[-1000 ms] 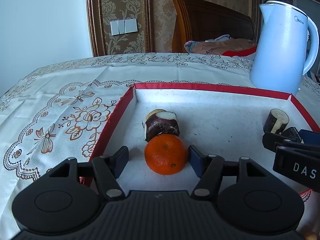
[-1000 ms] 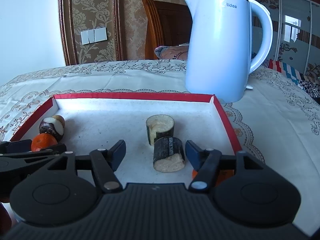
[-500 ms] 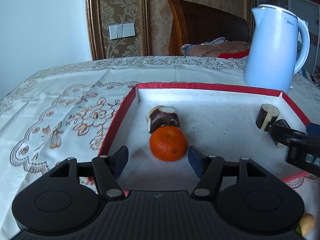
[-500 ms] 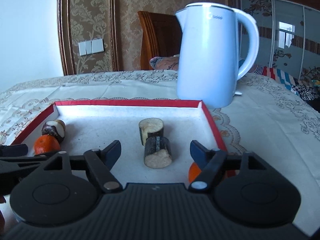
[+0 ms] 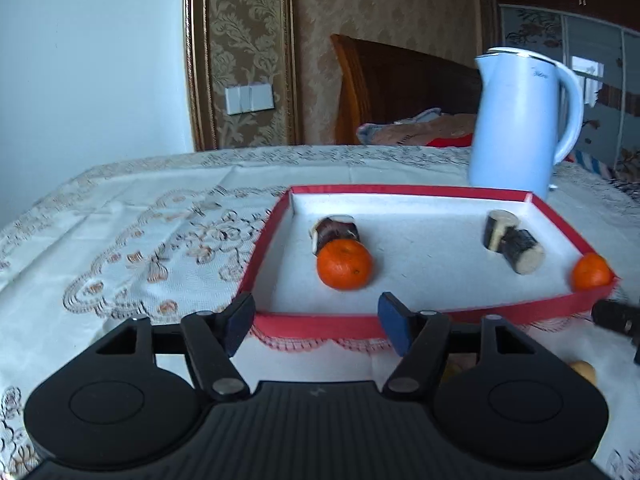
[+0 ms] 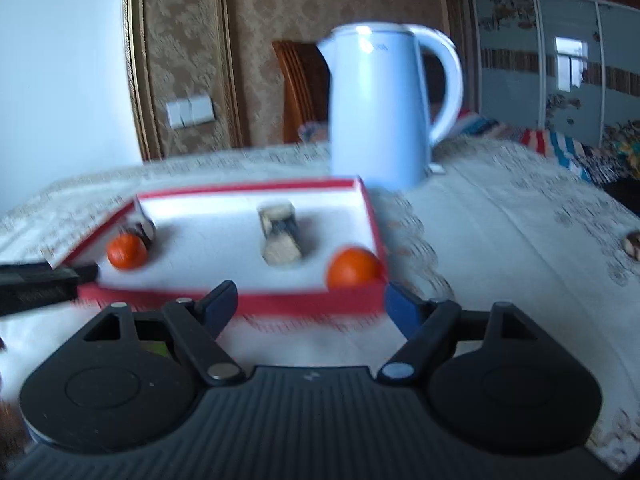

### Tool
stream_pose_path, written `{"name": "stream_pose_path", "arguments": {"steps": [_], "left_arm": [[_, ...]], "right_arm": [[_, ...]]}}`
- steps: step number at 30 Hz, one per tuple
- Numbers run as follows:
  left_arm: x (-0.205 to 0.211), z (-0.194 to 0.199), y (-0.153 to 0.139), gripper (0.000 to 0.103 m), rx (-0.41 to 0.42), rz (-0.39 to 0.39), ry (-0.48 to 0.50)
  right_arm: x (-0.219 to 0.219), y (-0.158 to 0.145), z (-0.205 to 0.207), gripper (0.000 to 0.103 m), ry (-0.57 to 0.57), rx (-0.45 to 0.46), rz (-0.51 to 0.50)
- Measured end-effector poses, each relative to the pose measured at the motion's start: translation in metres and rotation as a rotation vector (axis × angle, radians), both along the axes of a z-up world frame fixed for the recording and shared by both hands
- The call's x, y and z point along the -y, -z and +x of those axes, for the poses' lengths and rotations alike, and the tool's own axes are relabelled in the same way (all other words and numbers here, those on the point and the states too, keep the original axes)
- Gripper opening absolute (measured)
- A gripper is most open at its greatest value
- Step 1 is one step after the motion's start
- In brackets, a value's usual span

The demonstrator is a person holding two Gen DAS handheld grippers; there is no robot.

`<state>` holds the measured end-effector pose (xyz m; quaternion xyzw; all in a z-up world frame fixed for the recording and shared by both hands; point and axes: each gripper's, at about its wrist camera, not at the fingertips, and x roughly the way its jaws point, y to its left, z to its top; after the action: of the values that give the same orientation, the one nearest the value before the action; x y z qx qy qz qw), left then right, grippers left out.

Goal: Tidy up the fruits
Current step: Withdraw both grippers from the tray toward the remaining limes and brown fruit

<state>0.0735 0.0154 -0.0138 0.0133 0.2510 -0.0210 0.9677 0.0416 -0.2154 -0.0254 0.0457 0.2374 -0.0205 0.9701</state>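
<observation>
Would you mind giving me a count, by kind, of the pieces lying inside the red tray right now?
Oranges: 2, one on the left, one in the near right corner.
Dark-skinned cut chunks with pale ends: 3, one behind the left orange, two touching on the right.
Total: 5 in the red tray.

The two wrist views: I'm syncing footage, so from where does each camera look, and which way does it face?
Left wrist: behind the open left gripper, facing the red tray and the near orange; the right gripper's tip shows at right.
Right wrist: blurred, behind the open right gripper, facing the tray's right corner orange; the left gripper shows at left.
Shared: tray, both oranges, kettle.
</observation>
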Motion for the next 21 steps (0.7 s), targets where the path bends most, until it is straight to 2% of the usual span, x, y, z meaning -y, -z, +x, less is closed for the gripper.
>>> {"name": "stream_pose_path", "arguments": {"steps": [7,15,18,21], "left_arm": [[-0.005,-0.002,0.003,0.069,-0.023,-0.029,0.018],[-0.010,0.002,0.006,0.069,-0.057,-0.058,0.014],[-0.011,0.003,0.006,0.069,-0.061,-0.064,0.016],[-0.011,0.002,0.006,0.069,-0.058,-0.060,0.020]], "right_arm": [[0.008,0.012,-0.025,0.080,-0.028,-0.066,-0.013],[-0.020,0.016,-0.022,0.084,-0.125,-0.117,-0.073],[-0.028,0.014,-0.021,0.084,-0.131,-0.104,-0.096],[-0.028,0.013,-0.016,0.084,-0.083,-0.086,-0.113]]}}
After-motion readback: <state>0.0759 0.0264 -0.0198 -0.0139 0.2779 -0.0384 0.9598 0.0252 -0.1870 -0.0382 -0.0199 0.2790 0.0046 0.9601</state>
